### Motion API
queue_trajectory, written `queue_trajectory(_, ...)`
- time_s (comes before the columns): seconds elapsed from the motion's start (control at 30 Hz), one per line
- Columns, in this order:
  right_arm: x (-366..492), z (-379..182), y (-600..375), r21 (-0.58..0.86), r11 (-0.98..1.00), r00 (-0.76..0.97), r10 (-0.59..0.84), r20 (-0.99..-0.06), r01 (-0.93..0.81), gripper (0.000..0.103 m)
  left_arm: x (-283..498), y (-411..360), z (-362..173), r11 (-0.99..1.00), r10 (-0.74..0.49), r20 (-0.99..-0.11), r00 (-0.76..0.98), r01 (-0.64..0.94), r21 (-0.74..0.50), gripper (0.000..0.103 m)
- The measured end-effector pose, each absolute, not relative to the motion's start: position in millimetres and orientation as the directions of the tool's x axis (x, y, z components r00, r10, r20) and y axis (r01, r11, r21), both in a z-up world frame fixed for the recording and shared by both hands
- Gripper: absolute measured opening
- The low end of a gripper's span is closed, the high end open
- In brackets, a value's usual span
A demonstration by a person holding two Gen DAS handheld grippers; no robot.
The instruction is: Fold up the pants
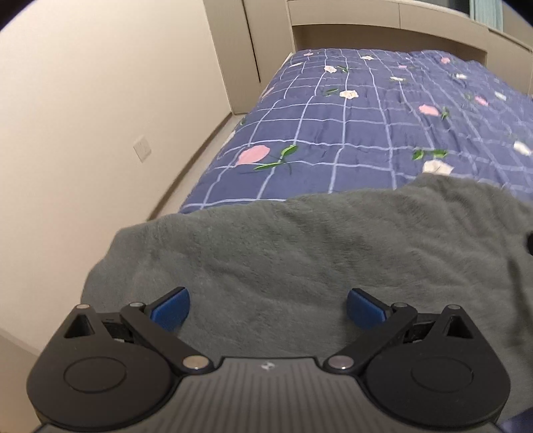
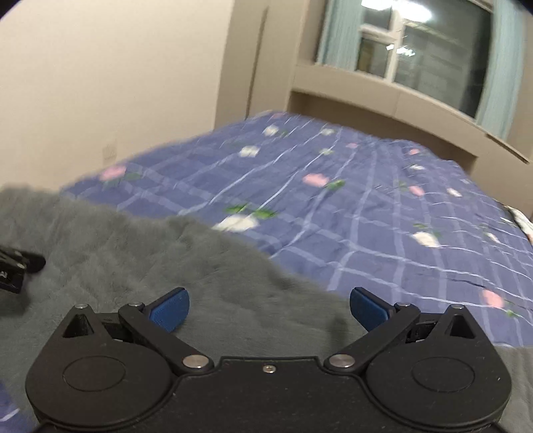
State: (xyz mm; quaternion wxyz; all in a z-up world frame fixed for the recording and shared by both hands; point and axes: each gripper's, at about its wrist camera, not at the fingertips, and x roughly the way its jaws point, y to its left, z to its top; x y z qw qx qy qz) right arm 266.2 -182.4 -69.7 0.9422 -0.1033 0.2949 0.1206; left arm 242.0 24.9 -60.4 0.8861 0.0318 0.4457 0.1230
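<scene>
Right up close, the left gripper (image 1: 268, 308) hangs over the grey fleece pants (image 1: 299, 259), blue pads (image 1: 171, 308) spread wide apart, nothing between them. Over on the other side, the right gripper (image 2: 269, 308) is just the same: pads splayed, gripping nothing, poised above the pants (image 2: 133, 253) where the cloth's edge meets the bedspread (image 2: 366, 213). Those pants lie heaped along the near edge of the bed, on the blue checked floral bedspread (image 1: 366, 126). Beyond the far edge, a beige headboard unit (image 1: 383, 30); a window (image 2: 416, 50) shows in the blurred right view.
</scene>
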Motion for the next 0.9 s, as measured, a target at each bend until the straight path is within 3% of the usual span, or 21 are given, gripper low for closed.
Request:
queue_trajectory(0.23, 207.3, -44.6, -298.8, -0.025, 0.993, 0.861, 0.084, -0.502, -0.111, 0.103, 234.8, -23.0, -42.6, 0.988, 0.126, -0.762, 0.636, -0.149, 0.039, 0.102)
queue_trajectory(0.5, 167.4, -54.5, -444.9, 0.041, 0.978, 0.823, -0.149, -0.548, 0.205, 0.103, 240.4, -123.9, -44.7, 0.999, -0.045, -0.748, 0.663, 0.020, -0.043, 0.102)
queue_trajectory(0.73, 168.4, -74.8, -539.5, 0.219, 0.912, 0.788, -0.157, -0.595, 0.347, 0.103, 248.7, -197.3, -59.3, 0.985, -0.155, -0.760, 0.631, 0.156, -0.072, 0.102)
queue_trajectory(0.9, 182.1, -95.1, -584.4, 0.379, 0.841, 0.771, -0.070, -0.633, 0.387, 0.103, 249.1, -232.1, -70.5, 0.967, -0.227, -0.768, 0.599, 0.232, -0.105, 0.102)
